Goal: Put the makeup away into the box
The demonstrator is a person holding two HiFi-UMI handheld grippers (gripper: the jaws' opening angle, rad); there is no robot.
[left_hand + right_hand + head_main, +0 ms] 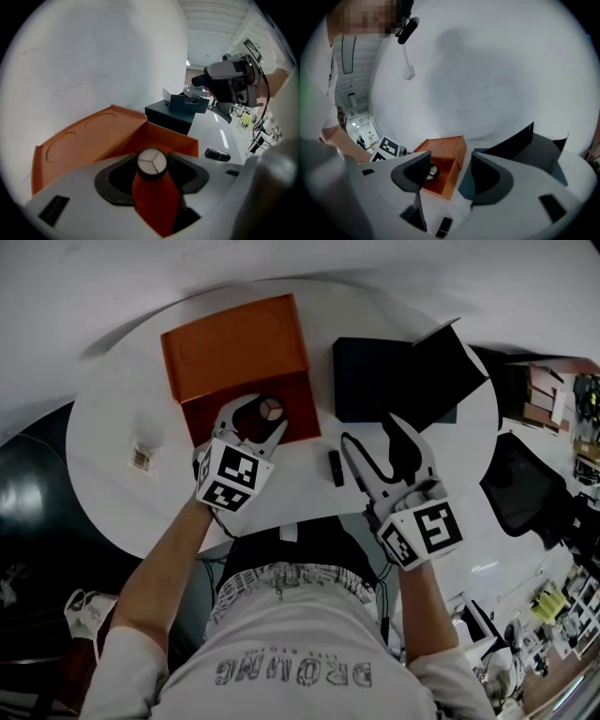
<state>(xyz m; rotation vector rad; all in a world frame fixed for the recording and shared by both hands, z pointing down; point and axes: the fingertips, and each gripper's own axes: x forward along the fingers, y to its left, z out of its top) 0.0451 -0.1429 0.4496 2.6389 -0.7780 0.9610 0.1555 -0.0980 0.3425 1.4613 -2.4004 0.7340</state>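
An orange box (302, 420) stands open on the round white table (112, 418), its lid (234, 343) folded back. My left gripper (258, 413) hangs over the box's near side, shut on a dark red makeup bottle (265, 411). The left gripper view shows that bottle (154, 197) between the pads, its round white cap (151, 164) pointing at the box wall (164, 138). My right gripper (370, 442) hovers open and empty to the right. A small black tube (336, 468) lies on the table between the two grippers; it also shows as the tube (217, 154) and as the tube (444, 226).
A dark box (375, 381) with a raised black lid (445, 367) sits right of the orange box. A small clear jar (143, 454) stands at the table's left. A black chair (525, 488) is off the right edge. The person's torso is close to the near edge.
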